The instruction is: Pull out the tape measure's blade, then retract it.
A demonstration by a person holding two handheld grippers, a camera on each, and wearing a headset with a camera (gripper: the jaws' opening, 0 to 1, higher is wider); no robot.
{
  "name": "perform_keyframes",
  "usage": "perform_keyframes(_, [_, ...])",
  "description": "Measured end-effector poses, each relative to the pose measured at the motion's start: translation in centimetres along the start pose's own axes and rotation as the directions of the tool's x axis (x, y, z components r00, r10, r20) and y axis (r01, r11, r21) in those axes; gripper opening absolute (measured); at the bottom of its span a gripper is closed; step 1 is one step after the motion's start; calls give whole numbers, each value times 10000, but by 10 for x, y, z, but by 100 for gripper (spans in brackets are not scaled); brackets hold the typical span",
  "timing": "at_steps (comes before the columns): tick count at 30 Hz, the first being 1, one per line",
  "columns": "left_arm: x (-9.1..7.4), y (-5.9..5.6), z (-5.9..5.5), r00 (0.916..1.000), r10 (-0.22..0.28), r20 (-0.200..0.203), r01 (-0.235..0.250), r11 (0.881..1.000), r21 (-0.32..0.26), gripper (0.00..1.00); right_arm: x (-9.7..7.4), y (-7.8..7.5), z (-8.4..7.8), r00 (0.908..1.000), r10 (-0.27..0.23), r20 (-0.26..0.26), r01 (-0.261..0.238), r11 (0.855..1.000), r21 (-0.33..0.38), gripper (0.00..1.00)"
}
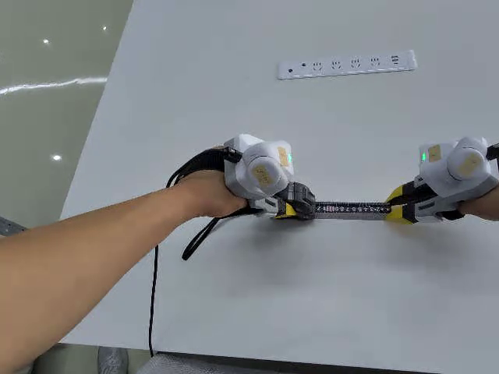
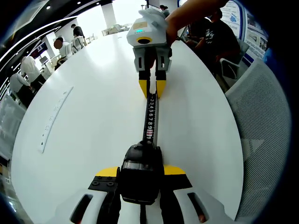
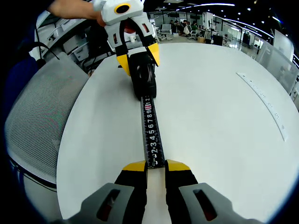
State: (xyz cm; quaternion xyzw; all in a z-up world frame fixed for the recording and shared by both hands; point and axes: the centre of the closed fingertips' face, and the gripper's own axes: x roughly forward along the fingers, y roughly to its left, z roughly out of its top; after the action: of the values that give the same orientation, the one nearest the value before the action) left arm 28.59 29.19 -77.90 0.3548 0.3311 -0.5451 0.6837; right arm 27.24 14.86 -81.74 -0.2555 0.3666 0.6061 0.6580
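Between the left gripper's (image 2: 141, 171) clenched jaws sits the tape measure (image 1: 301, 202), resting on the table (image 1: 234, 93); its blade (image 3: 152, 130) runs straight out from that gripper, numbers up, to the right gripper (image 3: 150, 165), which pinches the blade's tip

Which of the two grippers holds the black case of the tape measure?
The left gripper; its jaws clamp the case, while the right gripper pinches only the blade tip.
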Motion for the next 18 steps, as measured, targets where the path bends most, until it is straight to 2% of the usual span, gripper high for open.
perform_keyframes(18, [1, -1, 0, 10000, -26, -36, 26, 10000, 53, 28, -12, -2, -19, 9999, -66, -156, 67, 10000, 56, 9])
